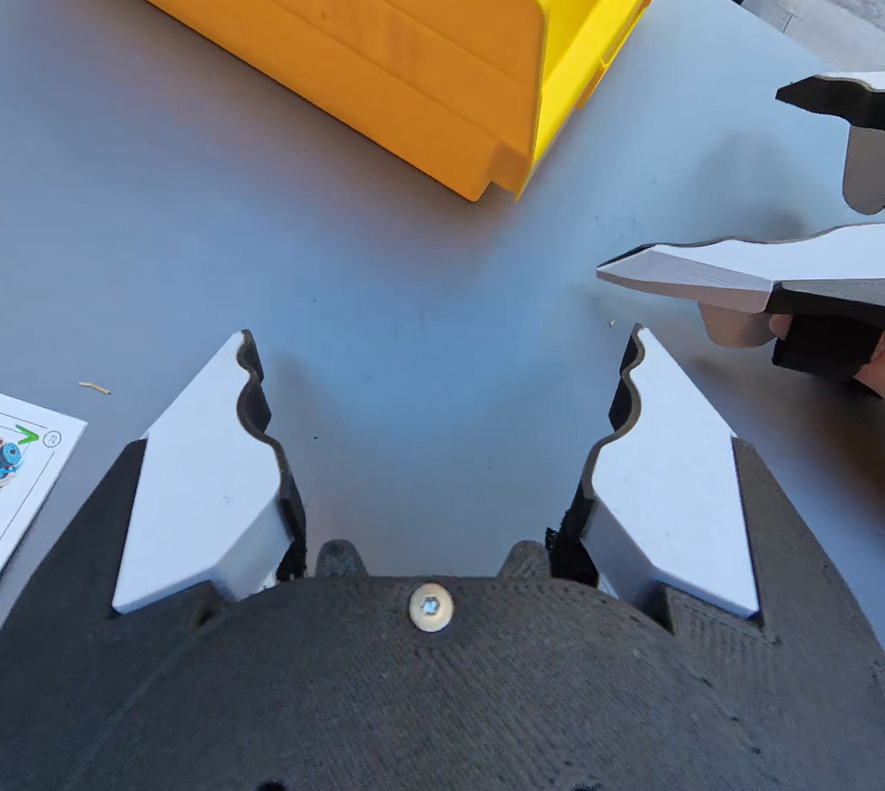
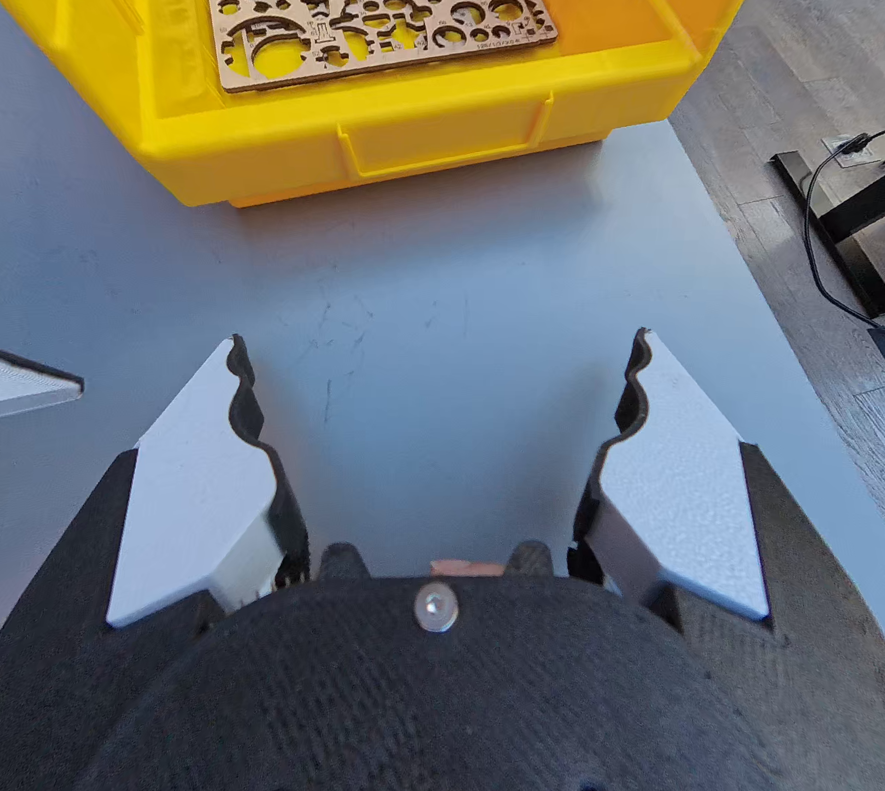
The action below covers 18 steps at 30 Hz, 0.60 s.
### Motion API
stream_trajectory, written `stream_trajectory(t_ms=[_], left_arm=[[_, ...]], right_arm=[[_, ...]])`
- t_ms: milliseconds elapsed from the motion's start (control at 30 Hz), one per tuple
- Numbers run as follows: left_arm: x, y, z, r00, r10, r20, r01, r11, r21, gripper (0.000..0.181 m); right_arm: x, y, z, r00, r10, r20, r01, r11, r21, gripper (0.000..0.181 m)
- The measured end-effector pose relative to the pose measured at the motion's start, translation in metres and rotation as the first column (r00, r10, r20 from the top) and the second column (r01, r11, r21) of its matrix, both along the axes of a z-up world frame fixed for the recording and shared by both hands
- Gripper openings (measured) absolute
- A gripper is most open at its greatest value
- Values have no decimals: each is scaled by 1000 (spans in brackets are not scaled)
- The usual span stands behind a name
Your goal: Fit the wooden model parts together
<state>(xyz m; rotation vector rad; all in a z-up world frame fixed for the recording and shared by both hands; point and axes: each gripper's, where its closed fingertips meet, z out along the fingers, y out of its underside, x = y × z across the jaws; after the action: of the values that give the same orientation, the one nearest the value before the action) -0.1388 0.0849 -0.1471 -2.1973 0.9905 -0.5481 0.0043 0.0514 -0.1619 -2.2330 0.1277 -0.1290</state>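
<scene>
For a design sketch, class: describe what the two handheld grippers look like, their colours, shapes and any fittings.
The left gripper and right gripper look alike: a rough, ridged black printed body with a rounded front, one silver screw at its centre, and two white wedge-shaped fingers set in black holders. Each finger's inner face carries a wavy black pad. No cables or sleeves show.

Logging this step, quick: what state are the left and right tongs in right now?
Left tongs: open, holding nothing, over bare table.
Right tongs: open, holding nothing, facing the yellow bin.
</scene>
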Motion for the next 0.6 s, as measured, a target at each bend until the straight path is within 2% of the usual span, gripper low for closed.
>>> stream_trajectory(t_ms=[33,200,367,600], left_arm=[[2,1,-2,1000,4,-9,-4,1000,0,145],[14,-1,-21,996,9,-85,-12,999,-32,149],[22,3,-28,987,43,-155,-45,999,-12,153],[19,22,-31,970,164,-177,-164,986,13,156]], right_arm=[[0,0,-3,1000,3,5,-3,1000,-22,151],[-1,0,-12,998,-3,-56,-1,997,-74,151],[0,1,-13,998,-21,-62,16,997,-77,151],[9,1,-11,987,-146,-69,142,987,-69,148]])
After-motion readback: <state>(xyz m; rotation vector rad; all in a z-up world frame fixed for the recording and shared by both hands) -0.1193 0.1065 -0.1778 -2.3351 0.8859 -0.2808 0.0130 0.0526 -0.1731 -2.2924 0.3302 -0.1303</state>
